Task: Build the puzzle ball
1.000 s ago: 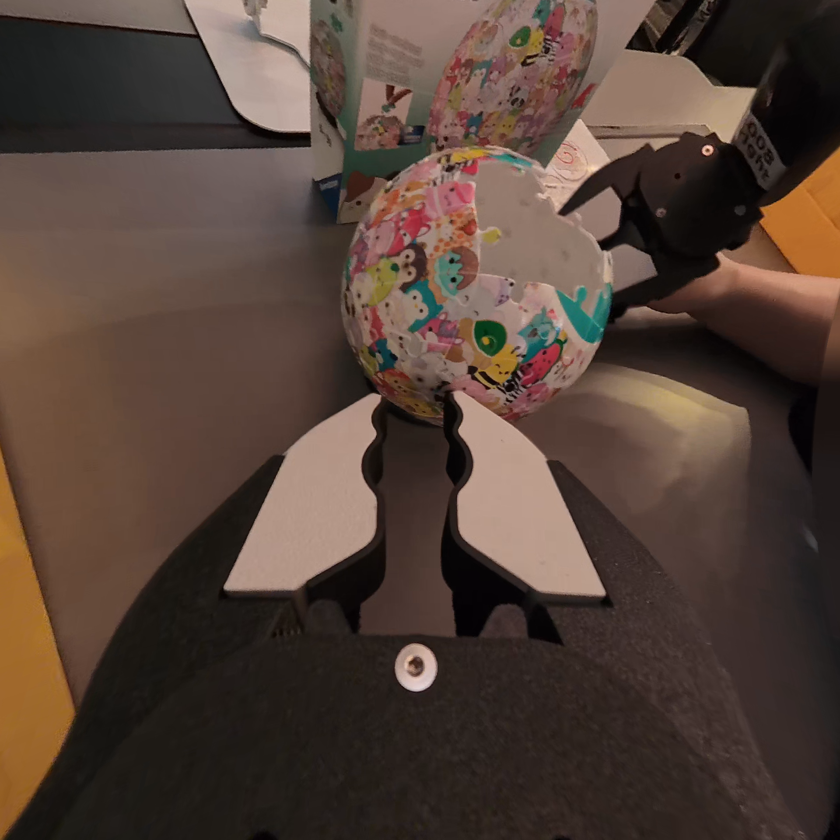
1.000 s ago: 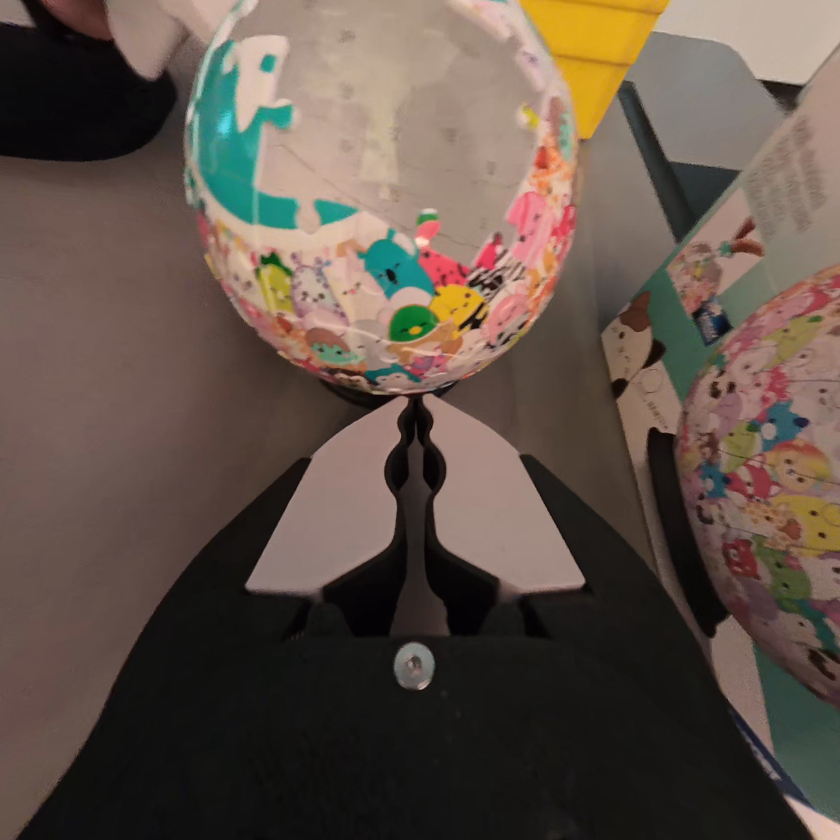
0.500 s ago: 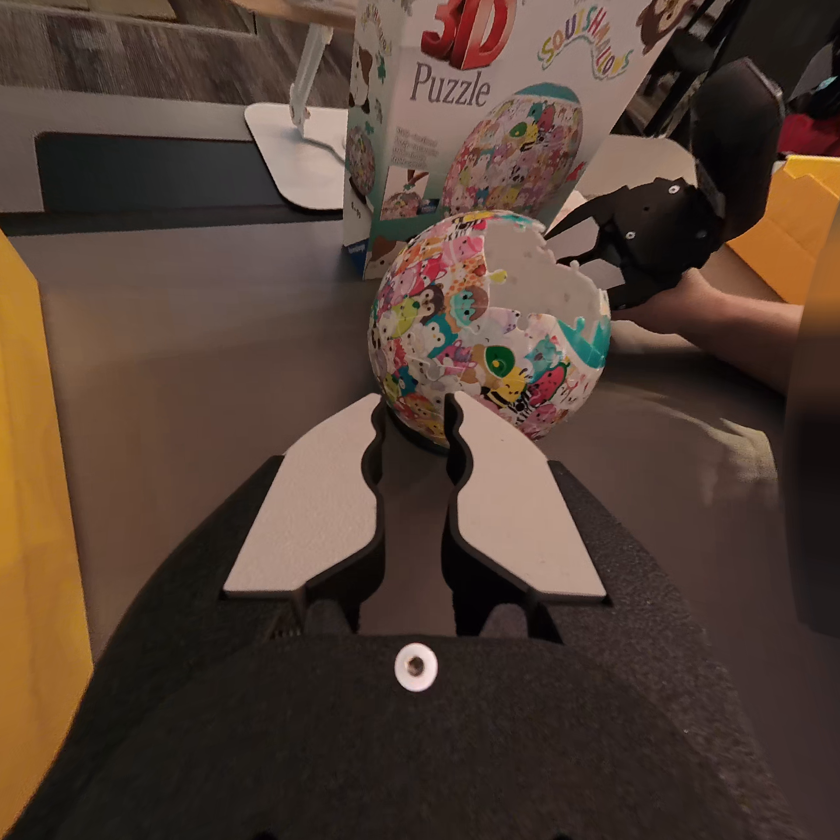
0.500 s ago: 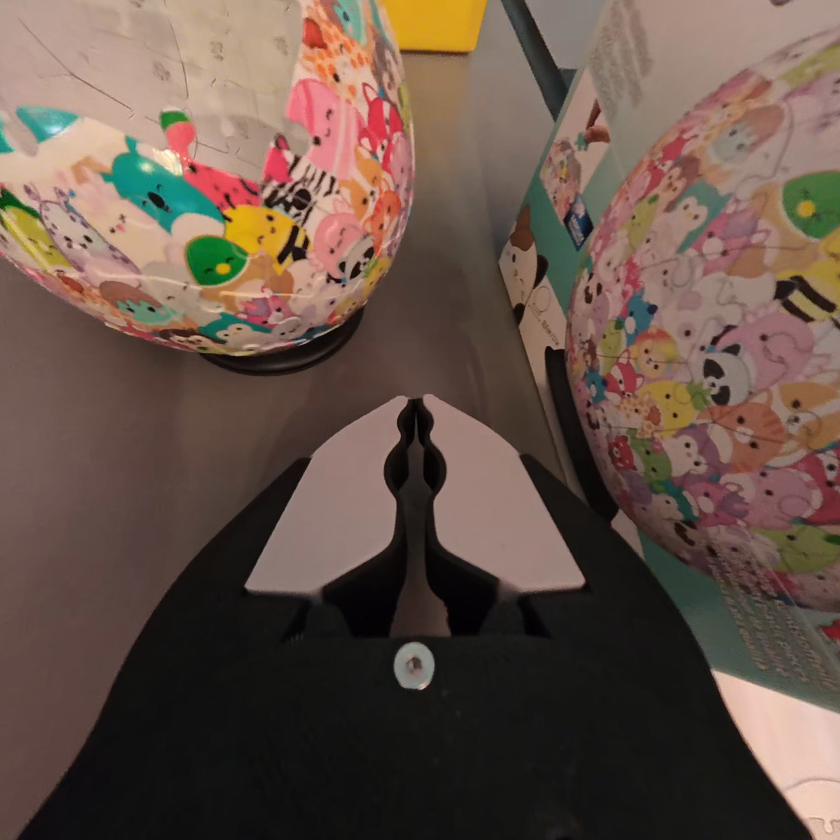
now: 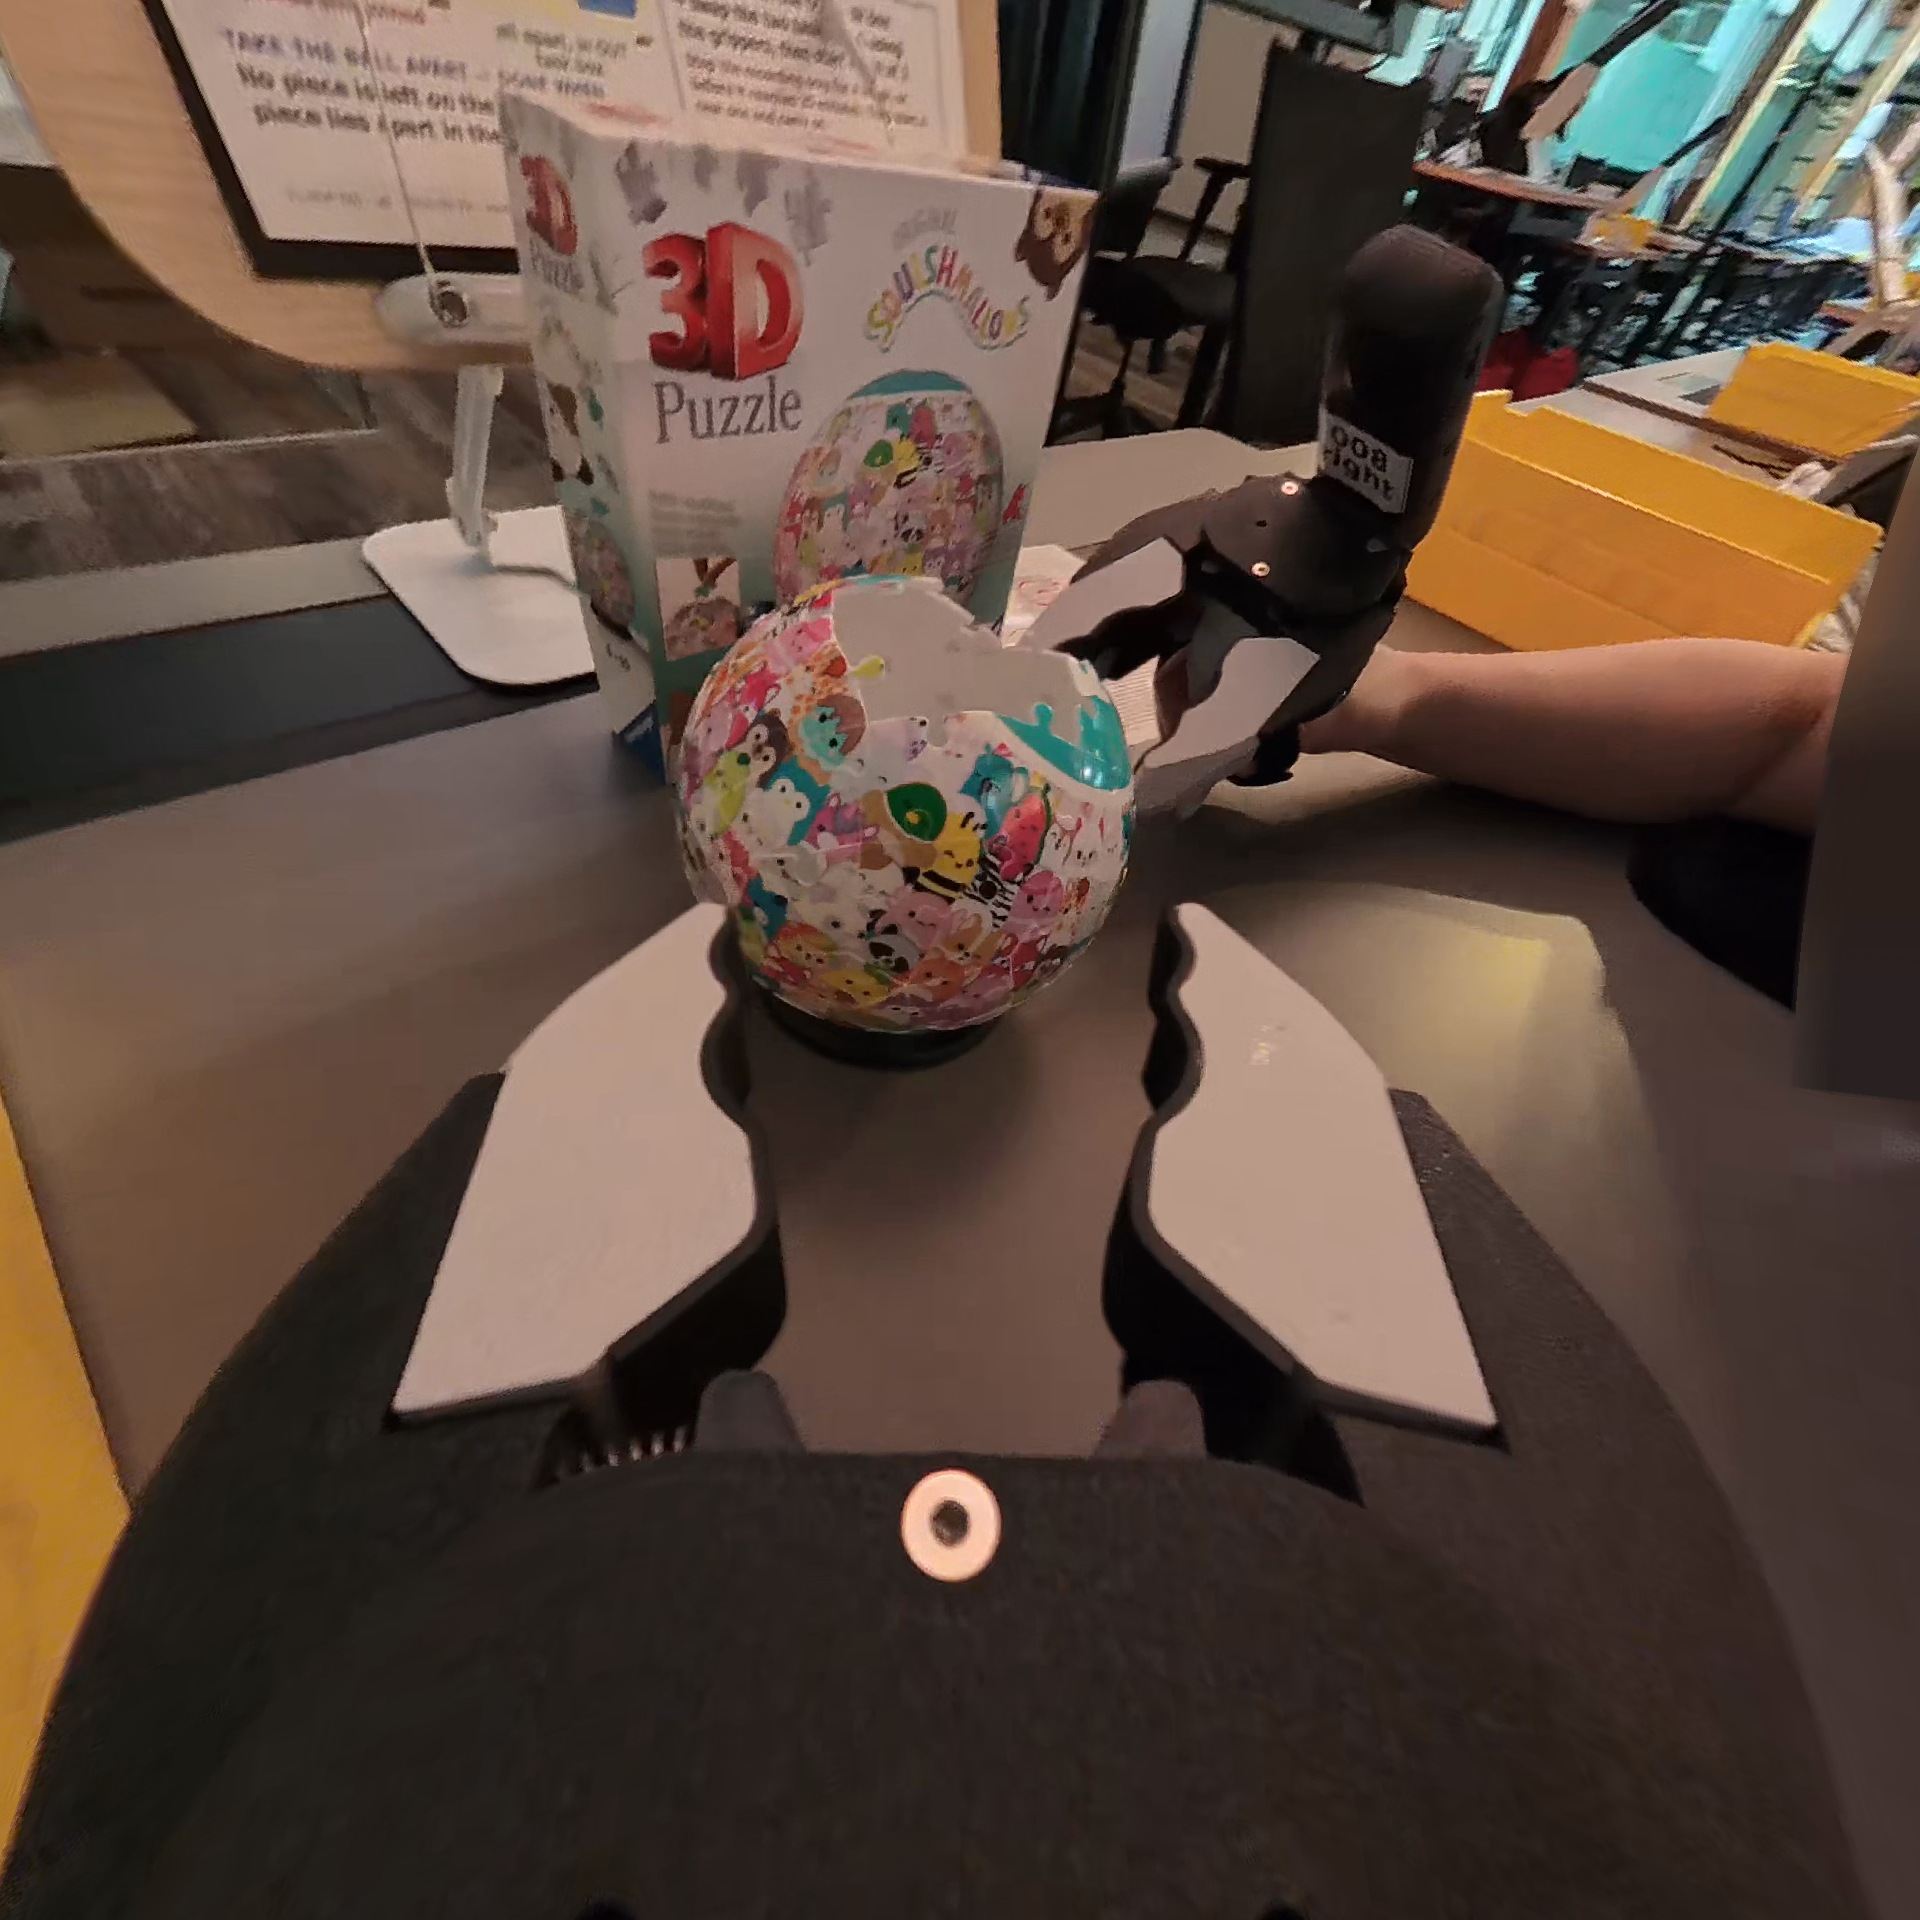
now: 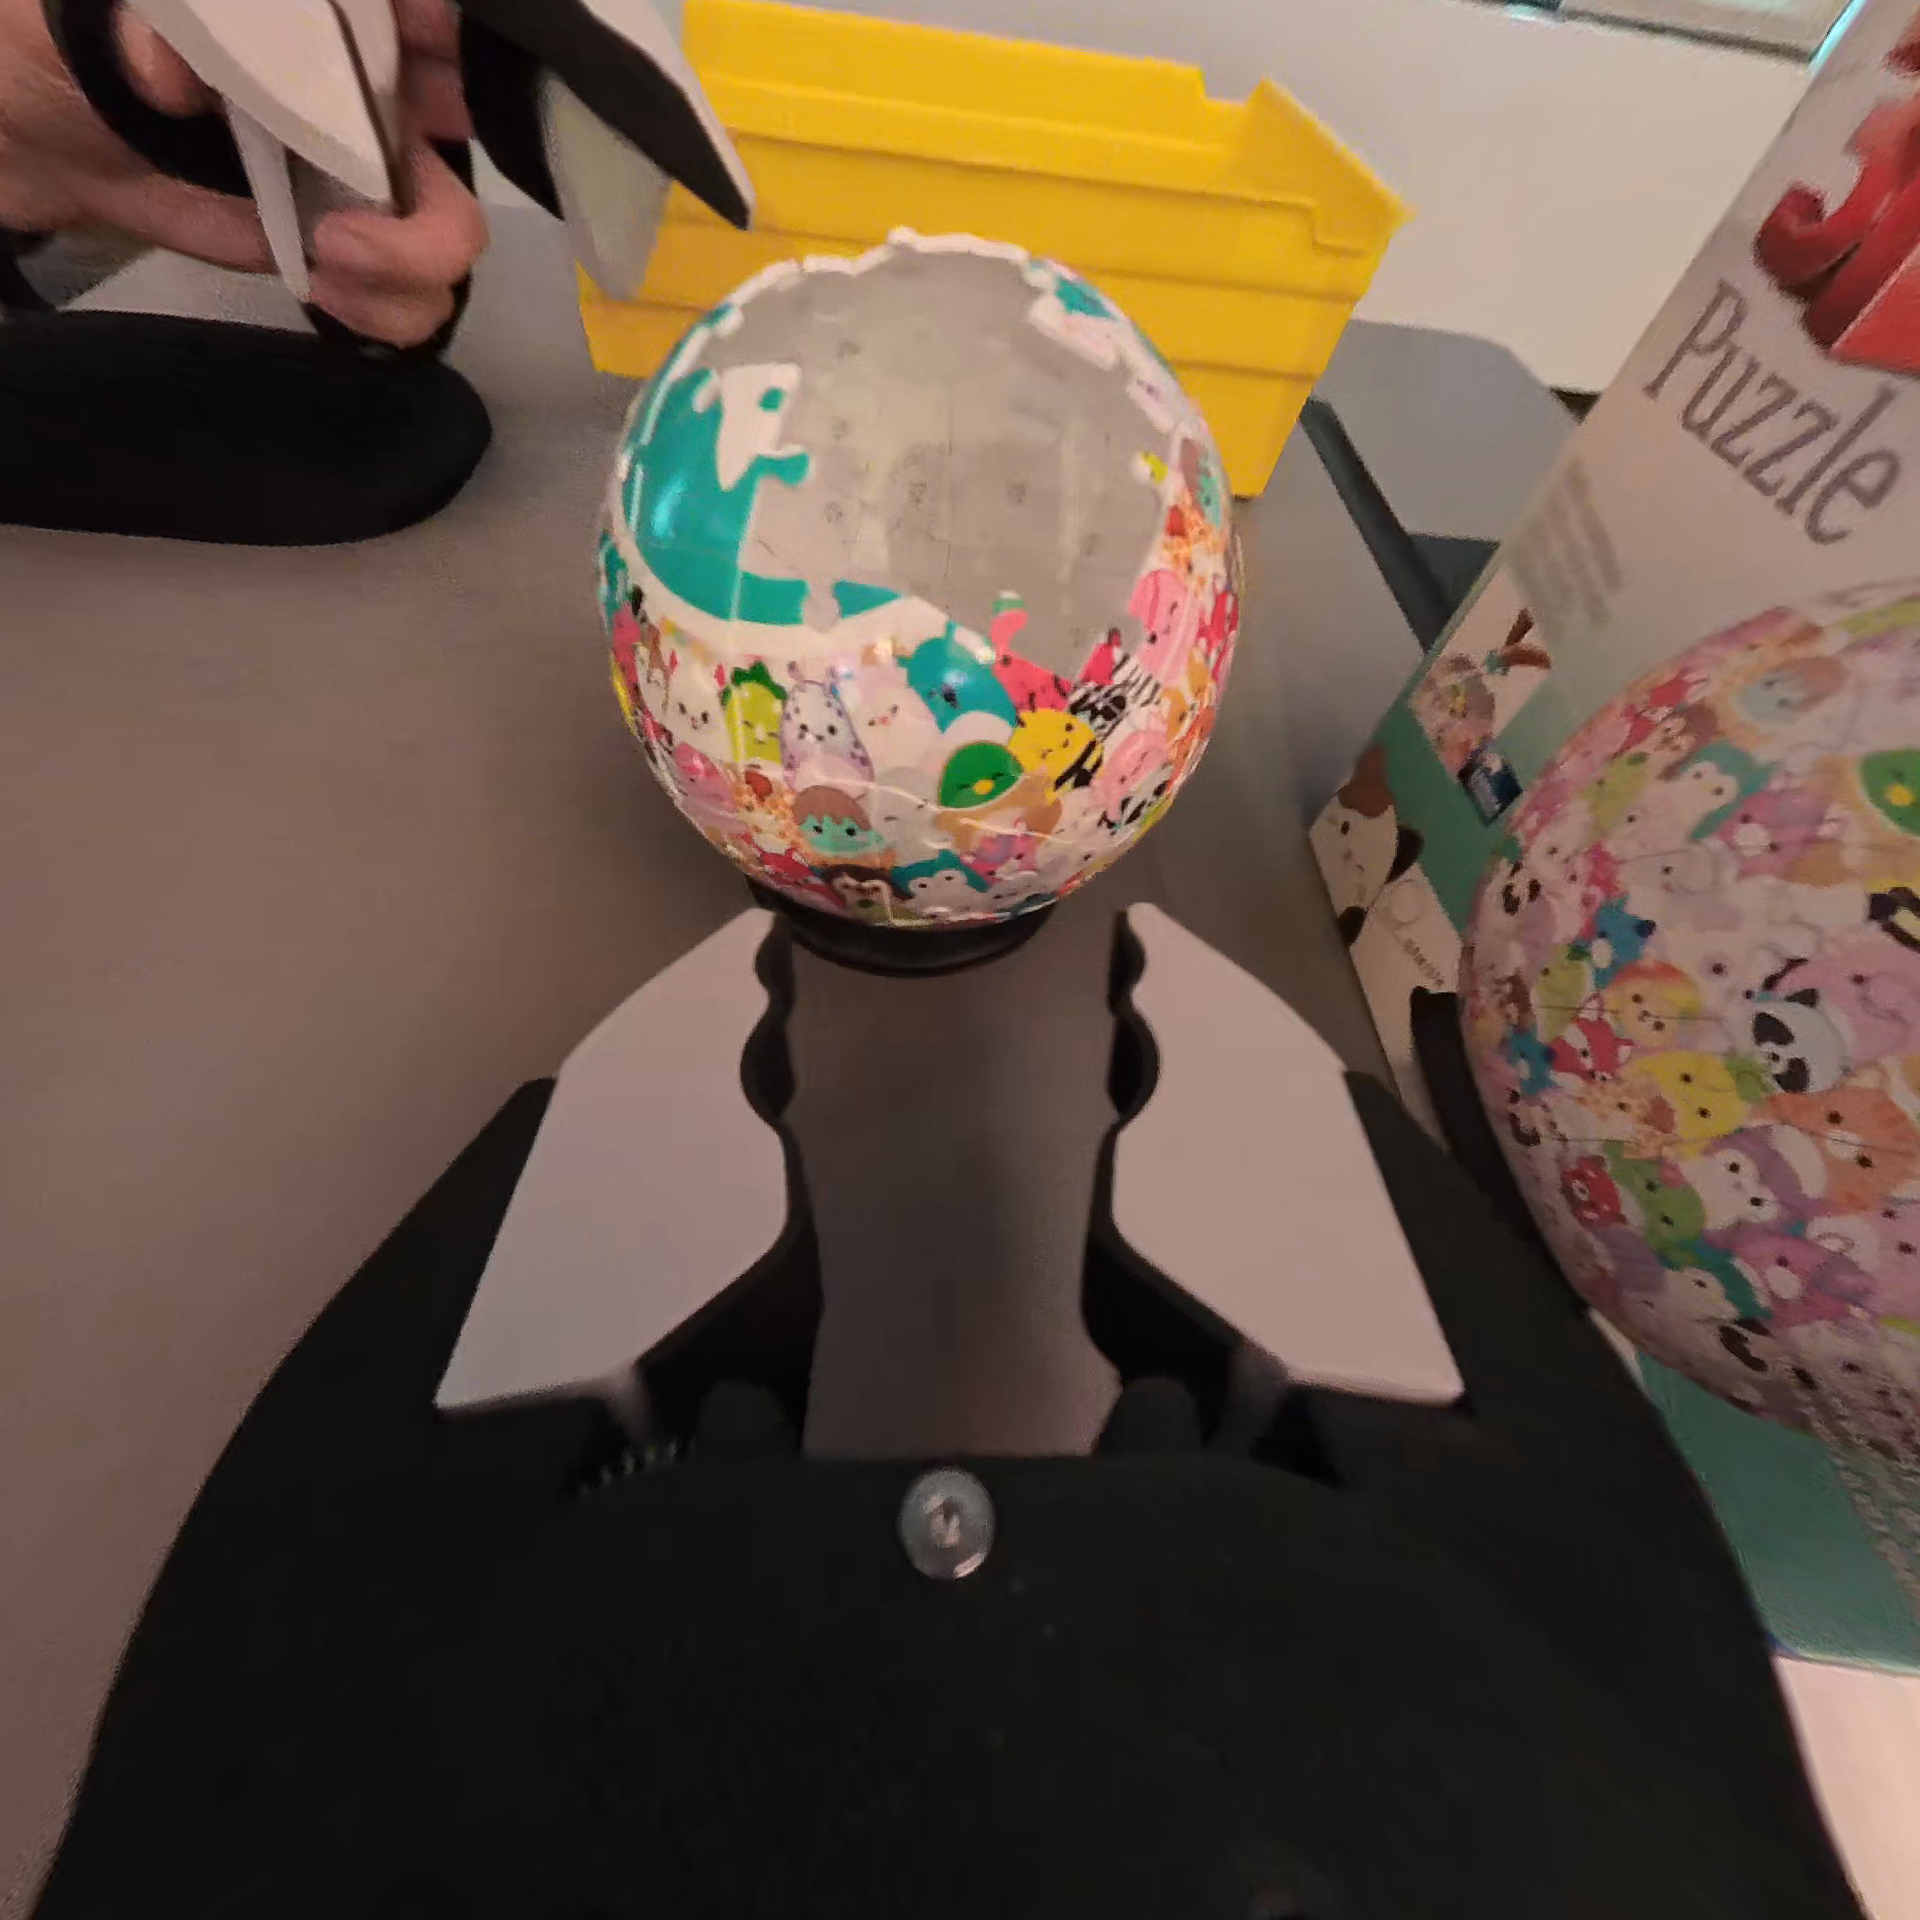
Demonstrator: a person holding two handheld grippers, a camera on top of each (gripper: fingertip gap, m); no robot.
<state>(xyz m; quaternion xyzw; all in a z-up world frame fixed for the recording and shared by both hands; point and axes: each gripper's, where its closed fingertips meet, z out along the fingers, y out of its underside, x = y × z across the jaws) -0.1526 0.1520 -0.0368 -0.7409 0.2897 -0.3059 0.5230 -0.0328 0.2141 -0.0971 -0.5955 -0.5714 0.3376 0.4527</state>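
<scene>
The puzzle ball (image 5: 902,831) sits on its dark ring stand (image 5: 883,1039) in the middle of the grey tabletop (image 5: 312,935), a wide gap in its upper shell showing the pale inside. The left tool (image 5: 940,920) hangs just in front of it, fingers spread wide on both sides of the ball's base, gripping nothing. The right tool (image 6: 945,925) faces the ball from the other side, also spread wide and empty, tips flanking the stand. The puzzle box (image 5: 800,416) stands upright just behind the ball, and a yellow bin (image 6: 987,239) waits beyond.
</scene>
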